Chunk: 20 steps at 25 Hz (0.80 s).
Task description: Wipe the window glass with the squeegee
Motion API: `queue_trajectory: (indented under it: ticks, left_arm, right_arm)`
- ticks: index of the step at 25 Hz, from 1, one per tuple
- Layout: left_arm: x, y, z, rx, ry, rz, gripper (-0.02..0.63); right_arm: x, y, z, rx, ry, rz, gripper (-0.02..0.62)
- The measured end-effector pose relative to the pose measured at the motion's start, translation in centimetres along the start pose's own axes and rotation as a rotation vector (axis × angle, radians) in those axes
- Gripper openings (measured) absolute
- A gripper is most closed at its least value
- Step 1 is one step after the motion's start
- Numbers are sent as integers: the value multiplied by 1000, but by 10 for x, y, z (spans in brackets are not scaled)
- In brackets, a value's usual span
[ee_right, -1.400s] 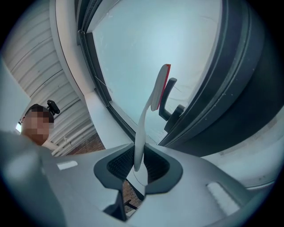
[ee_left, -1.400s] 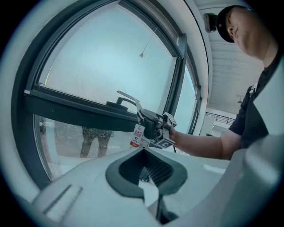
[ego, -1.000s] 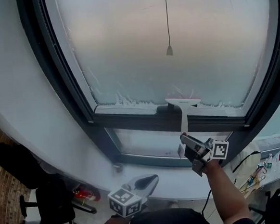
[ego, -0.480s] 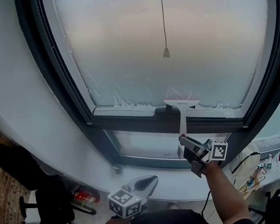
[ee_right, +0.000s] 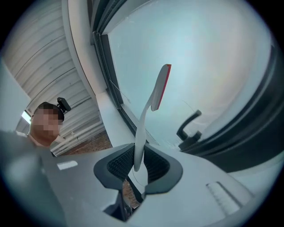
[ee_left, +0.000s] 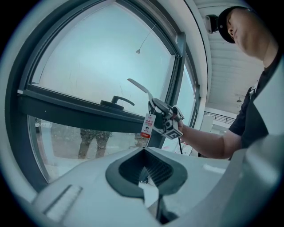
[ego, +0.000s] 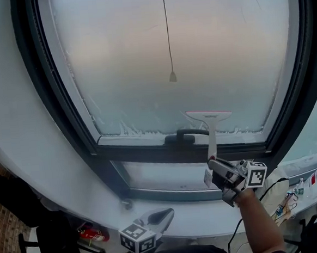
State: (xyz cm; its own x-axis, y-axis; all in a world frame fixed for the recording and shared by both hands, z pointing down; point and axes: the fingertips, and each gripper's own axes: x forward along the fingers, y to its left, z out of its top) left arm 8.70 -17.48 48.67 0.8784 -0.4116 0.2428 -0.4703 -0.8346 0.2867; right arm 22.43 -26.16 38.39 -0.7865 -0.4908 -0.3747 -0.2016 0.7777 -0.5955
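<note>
Right tongs (ee_right: pixel 134 165) pinch white red-edged squeegee (ego: pixel 208 117), blade on frosted window glass (ego: pixel 229 47) just above black lever (ego: pixel 185 133) (left tongs (ee_left: pixel 144 172) pressed together).

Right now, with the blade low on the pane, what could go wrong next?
1. The squeegee blade sits just above the window handle; a stroke down or left could catch it.
2. The right gripper pinches only the thin handle's end, so the blade may twist off the glass.
3. The pull cord hangs before the glass above; an upward pass could snag it.
</note>
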Motion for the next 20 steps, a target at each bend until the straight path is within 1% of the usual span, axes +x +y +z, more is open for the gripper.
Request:
queue_trajectory:
  ticks: [3, 7, 12, 15, 20]
  left_arm:
    - [6, -5, 3, 11, 2, -12, 0]
    - [13, -14, 3, 24, 10, -40, 0]
    - [18, -20, 6, 34, 15, -44, 0]
    - [22, -21, 10, 41, 1, -42, 0]
    - [26, -20, 15, 41, -14, -24, 0]
  right_arm:
    - [-3, 25, 40, -87, -13, 12, 87]
    - [-7, 57, 106, -218, -30, 16, 87]
    - [-11, 88, 176, -311, -51, 29, 86]
    - [-10, 97, 201, -338, -46, 35, 86]
    - [-5, 101, 226, -378, -13, 75, 86]
